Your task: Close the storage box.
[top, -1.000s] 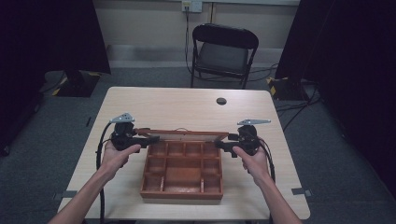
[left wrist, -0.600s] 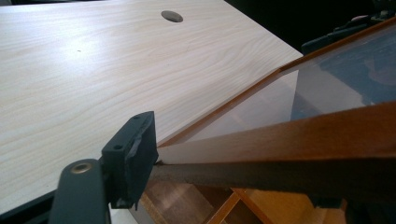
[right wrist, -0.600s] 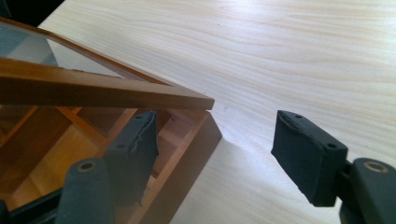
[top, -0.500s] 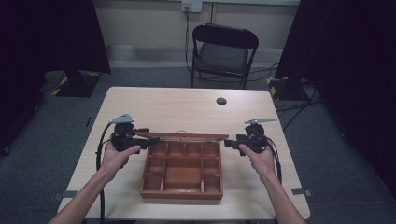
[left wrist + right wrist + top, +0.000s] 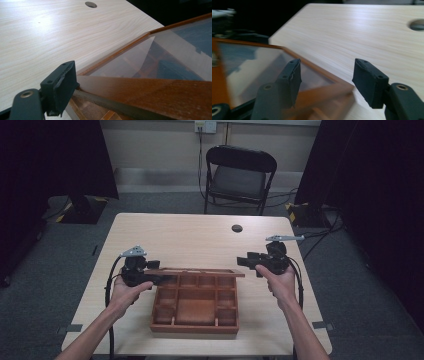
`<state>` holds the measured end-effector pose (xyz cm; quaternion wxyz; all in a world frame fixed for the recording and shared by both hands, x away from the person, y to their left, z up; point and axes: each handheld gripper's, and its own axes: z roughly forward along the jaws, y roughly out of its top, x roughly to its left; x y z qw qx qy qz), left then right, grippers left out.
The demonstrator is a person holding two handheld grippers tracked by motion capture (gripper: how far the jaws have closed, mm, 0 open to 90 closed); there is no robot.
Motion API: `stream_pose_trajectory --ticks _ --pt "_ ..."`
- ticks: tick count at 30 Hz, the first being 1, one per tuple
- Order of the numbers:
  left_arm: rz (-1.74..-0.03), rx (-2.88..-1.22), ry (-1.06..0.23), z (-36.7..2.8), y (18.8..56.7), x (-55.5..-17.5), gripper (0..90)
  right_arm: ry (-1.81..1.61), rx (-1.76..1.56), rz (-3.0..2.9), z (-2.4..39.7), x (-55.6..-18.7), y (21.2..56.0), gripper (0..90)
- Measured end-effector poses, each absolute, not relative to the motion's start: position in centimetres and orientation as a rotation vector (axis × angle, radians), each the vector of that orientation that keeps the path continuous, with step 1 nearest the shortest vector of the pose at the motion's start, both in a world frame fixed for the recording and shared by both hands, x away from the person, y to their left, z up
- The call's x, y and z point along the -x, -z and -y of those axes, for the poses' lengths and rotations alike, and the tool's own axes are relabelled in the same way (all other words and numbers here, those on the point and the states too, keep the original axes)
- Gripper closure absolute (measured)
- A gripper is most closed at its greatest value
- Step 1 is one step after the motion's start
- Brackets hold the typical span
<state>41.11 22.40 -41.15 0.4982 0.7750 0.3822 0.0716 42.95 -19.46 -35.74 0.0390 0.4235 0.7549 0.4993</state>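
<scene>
Reaching in from the near edge, both forearms flank the brown wooden compartment box [image 5: 195, 302] mid-desk. Left tool [image 5: 167, 279], just been opening, sits at the glass-paneled wooden lid [image 5: 200, 271]; grip unclear. Right tool [image 5: 245, 261], raised, closing, jaws spread, holds nothing. Black chair [image 5: 239, 175] stands beyond the pale wooden desk [image 5: 200, 237].

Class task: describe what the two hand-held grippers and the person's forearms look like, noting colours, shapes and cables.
Both the left gripper and right gripper are black, each topped by a grey three-cornered plate and trailing a black cable. Their jaws are flat, dark rectangular pads with small screw holes. The forearms are bare, without sleeves.
</scene>
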Motion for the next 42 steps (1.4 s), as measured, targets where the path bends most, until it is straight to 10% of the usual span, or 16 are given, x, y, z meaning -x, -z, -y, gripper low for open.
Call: stream_pose_trajectory --ticks 24,42 --pt "-0.906 -1.914 -0.3 -22.0 41.5 -39.8 16.7 -1.616 -0.818 -2.713 10.1 -39.7 32.0 71.3" --pt "-0.844 -1.943 -0.382 -21.5 42.1 -39.1 14.7 -1.571 -0.845 -2.807 8.0 -39.5 32.7 76.1"
